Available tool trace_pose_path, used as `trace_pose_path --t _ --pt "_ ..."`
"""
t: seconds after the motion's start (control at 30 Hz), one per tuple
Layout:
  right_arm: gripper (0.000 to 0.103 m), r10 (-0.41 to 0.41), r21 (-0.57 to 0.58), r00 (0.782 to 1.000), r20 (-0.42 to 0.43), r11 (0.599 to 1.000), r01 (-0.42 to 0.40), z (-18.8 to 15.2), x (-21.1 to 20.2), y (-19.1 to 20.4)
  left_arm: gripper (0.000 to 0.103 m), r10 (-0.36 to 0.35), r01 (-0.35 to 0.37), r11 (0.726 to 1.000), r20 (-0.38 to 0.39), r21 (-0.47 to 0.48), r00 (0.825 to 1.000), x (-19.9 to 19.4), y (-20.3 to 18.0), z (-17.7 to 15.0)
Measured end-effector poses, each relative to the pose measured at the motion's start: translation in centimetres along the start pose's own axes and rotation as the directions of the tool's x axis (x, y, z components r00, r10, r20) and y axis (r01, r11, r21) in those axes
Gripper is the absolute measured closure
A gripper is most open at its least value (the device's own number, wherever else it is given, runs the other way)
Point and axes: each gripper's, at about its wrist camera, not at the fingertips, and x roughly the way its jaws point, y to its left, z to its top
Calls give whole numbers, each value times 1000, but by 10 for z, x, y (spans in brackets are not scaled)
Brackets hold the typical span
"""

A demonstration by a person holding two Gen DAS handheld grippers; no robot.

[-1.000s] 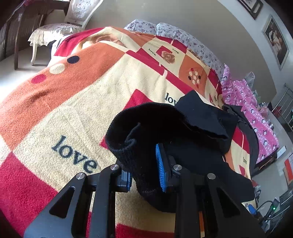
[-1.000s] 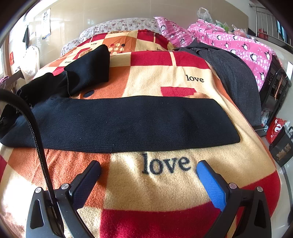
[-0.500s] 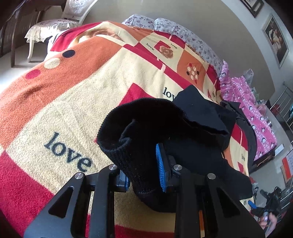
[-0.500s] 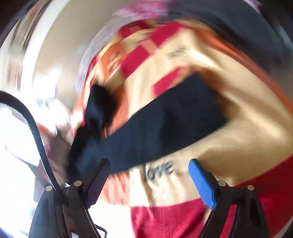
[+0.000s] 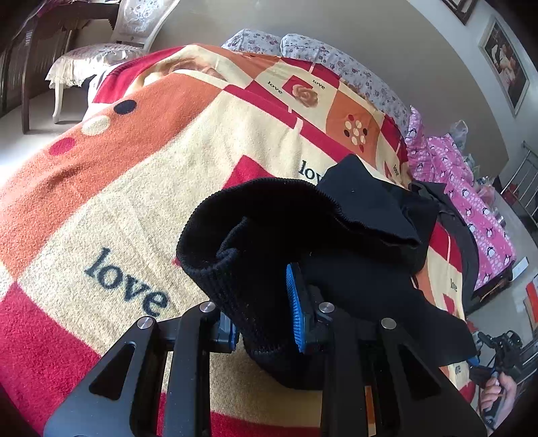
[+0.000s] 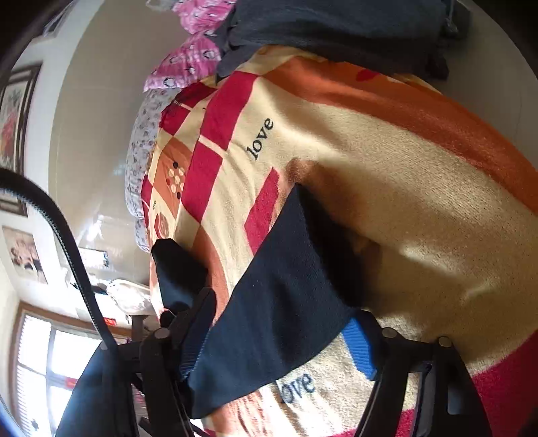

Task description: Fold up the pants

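Black knitted pants (image 5: 336, 235) lie across a red, orange and cream "love" blanket (image 5: 168, 168) on a bed. My left gripper (image 5: 265, 302) is shut on the ribbed waistband, which bulges up in a loop above the blue pad. In the right wrist view the picture is rolled sideways. One flat pant leg (image 6: 279, 302) runs between the fingers of my right gripper (image 6: 279, 336), whose jaws are closing around the leg's end. I cannot see the pads pressing on the cloth. The blanket (image 6: 420, 218) fills the rest of that view.
A dark grey garment (image 6: 336, 27) and pink penguin bedding (image 5: 470, 201) lie at the bed's far side. Floral pillows (image 5: 336, 64) line the headboard wall. A chair (image 5: 111, 43) stands beside the bed. A person's hand (image 5: 497, 393) shows at the lower right. A black cable (image 6: 67, 242) crosses the left.
The right gripper has swung across the bed and rolled far over, and its jaws have narrowed around the pant leg's end. The left gripper keeps its hold on the waistband, hardly moved.
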Motion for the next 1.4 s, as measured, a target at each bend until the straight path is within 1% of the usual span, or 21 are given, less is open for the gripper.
trace_pose_path --t 0.07,0.13,0.2,0.23,0.33,0.47,0.63,0.77,0.83,0.87,0.9,0.93,1.0,1.07,1.13,1.17,1.2,1.23,1.27,1.33,1.4 --pt "64 -32 -26 999 21 999 32 -7 0 -4 81 7 -7 1000 -5 1 1000 2 0 0" --pt "81 -35 -27 998 44 999 36 -9 -3 -15 81 8 -8 1000 -17 -13 1000 4 4 1" --pt "93 -43 -77 998 52 996 47 -10 -4 -22 97 13 -13 999 -6 -37 1000 2 8 2" --pt "98 -45 -118 997 56 992 51 -11 -3 -22 97 14 -14 999 -7 -47 1000 2 10 2" --pt "99 -59 -229 995 78 971 76 -15 -7 -15 98 7 -7 998 -8 -67 1000 -9 13 0" --pt "99 -63 -294 996 69 952 81 -24 -22 -3 98 -3 3 997 1 -81 1000 -46 20 -17" --pt "99 -67 -323 997 -32 945 53 -45 -45 1 98 7 -6 993 10 -122 1000 -100 46 -41" --pt "99 -74 -308 991 -109 951 37 -68 -50 -9 94 79 -76 990 20 -115 997 -113 68 -47" --pt "99 -153 -323 984 -88 939 118 -70 -44 -16 81 153 -154 980 -24 -125 988 -104 82 -49" --pt "99 -201 -318 979 -43 931 177 -66 -45 -21 79 164 -166 979 -21 -122 986 -103 86 -50" --pt "99 -195 -311 981 -16 933 180 -64 -47 -22 77 169 -168 980 -5 -110 986 -105 87 -49" --pt "99 -256 -329 966 47 909 257 -60 -50 -16 69 212 -211 974 5 -89 977 -108 86 -49" --pt "94 -356 -395 914 195 824 406 -57 -55 9 68 335 -334 942 78 -30 939 -117 75 -46" --pt "93 -327 -515 908 261 749 418 -60 -48 44 68 395 -399 917 150 -3 906 -124 65 -41" --pt "88 -244 -695 923 297 607 384 -78 -27 94 67 428 -440 898 232 0 873 -135 58 -38" --pt "74 -180 -789 943 279 517 332 -93 -13 119 68 439 -457 890 279 -2 854 -140 49 -38" --pt "62 -128 -853 961 243 443 275 -105 0 136 68 432 -454 891 310 -1 847 -142 44 -37" --pt "35 -74 -915 979 191 349 205 -119 19 154 66 395 -421 907 327 9 859 -143 35 -38" --pt "23 -48 -947 985 165 270 172 -131 36 167 60 343 -373 927 321 34 883 -141 27 -40" --pt "23 -58 -991 993 100 86 105 -158 85 191 56 197 -236 959 232 154 952 -122 1 -47" --pt "24 -148 -998 988 52 -52 45 -175 135 205 56 97 -131 950 132 283 987 -98 -25 -55"
